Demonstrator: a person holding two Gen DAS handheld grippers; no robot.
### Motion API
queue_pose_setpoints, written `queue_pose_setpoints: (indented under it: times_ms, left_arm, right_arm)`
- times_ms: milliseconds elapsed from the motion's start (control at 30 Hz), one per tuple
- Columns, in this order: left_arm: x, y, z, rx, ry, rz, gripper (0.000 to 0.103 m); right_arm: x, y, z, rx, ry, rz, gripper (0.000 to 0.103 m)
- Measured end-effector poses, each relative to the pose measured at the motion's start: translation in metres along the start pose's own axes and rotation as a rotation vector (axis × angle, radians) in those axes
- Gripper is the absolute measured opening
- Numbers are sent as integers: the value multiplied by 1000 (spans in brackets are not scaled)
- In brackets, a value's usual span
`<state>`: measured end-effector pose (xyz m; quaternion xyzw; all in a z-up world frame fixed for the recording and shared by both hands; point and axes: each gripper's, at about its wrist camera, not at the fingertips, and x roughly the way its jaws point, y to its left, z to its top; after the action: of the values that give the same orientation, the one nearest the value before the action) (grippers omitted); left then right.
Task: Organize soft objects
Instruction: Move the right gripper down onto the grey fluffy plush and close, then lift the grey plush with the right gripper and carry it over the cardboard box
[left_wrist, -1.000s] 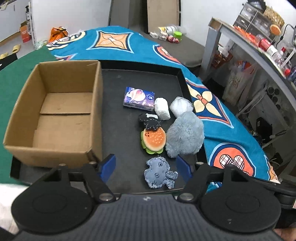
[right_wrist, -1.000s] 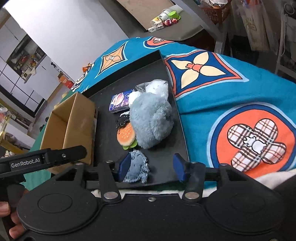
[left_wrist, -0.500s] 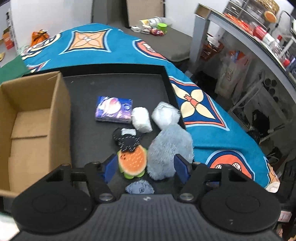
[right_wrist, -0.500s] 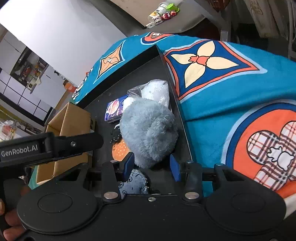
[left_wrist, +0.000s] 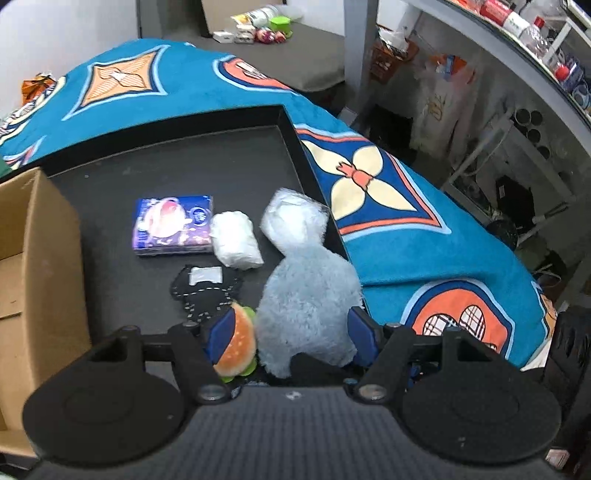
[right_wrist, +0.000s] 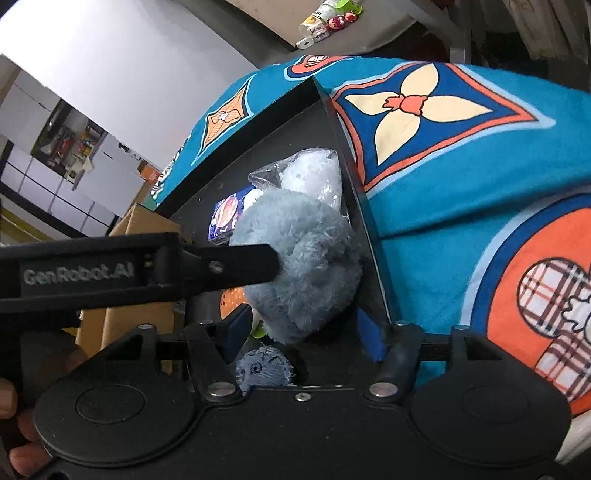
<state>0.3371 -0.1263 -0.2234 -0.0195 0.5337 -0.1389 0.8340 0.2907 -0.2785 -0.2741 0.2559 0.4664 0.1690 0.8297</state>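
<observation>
cardboard box (left_wrist: 40, 266) cut off at left edge, denim toy (right_wrist: 264, 367) half hidden behind gripper body, shelf items blurred

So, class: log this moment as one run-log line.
stage: reaching | target: grey plush | left gripper: open around it | right gripper: opening beside it | box: awaiting items

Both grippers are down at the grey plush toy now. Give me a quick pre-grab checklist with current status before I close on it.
1. Grey plush toy between the left gripper pads: ok, though the burger toy is in the gap too.
2. Left pads pressing the plush: cannot tell.
3. Right gripper lined up on the plush: ok; jaws opening, the plush's lower edge between them.
4. Grippers clear of each other: not ok; the left one crosses close in front of the right camera, against the plush.
5. Cardboard box open to receive: ok.
6. Bagged white item free of the plush: cannot tell.
</observation>
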Motion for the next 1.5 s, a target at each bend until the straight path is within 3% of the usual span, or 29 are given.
queue_pose_setpoints:
  times_ms: [67,267,300,500,967,1500]
  left_arm:
    - [5,-3,1,16,15,-14,66]
    - [20,-5,1,27,40,-50,65]
    - [21,-4,0,22,41,-56,59]
    - [18,-6,-1,9,26,-50,47]
    - [-18,5,-19,-65,-68,-71,42]
    - [-91,33,-39,-129,-192,-65,41]
  right_arm:
    - [1,-3,1,15,-4,20,61]
    - [11,-16,3,83,9,51,42]
    - [11,-18,3,95,8,67,41]
    - [9,-13,1,59,-9,63,35]
    - [-6,12,-1,-57,-23,68,32]
    - [-31,84,-7,-205,-53,86,32]
